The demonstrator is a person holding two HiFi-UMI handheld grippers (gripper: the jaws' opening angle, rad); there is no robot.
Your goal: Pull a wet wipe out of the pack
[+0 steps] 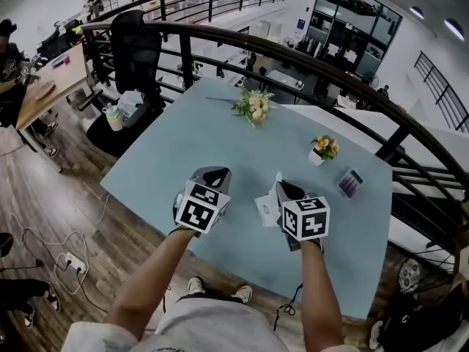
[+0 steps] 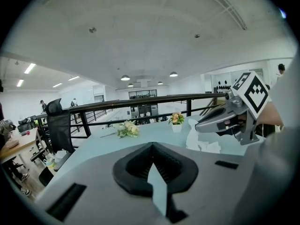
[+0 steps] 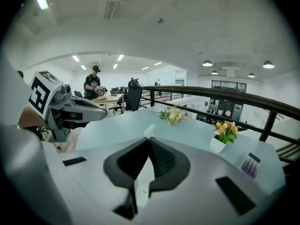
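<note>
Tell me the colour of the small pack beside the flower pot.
The pack is purple; the head view shows it best.

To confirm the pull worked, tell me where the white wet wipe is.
In the head view the white wet wipe hangs between the left gripper and the right gripper, whose jaws pinch it, above the near half of the pale blue table.

Right gripper [image 1: 283,191] partly hides the wipe [image 1: 265,208].

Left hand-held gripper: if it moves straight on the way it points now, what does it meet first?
Most likely the bare table top, because the left hand-held gripper points slightly down. The flower bunch lies left of that line; depth is uncertain.
</note>
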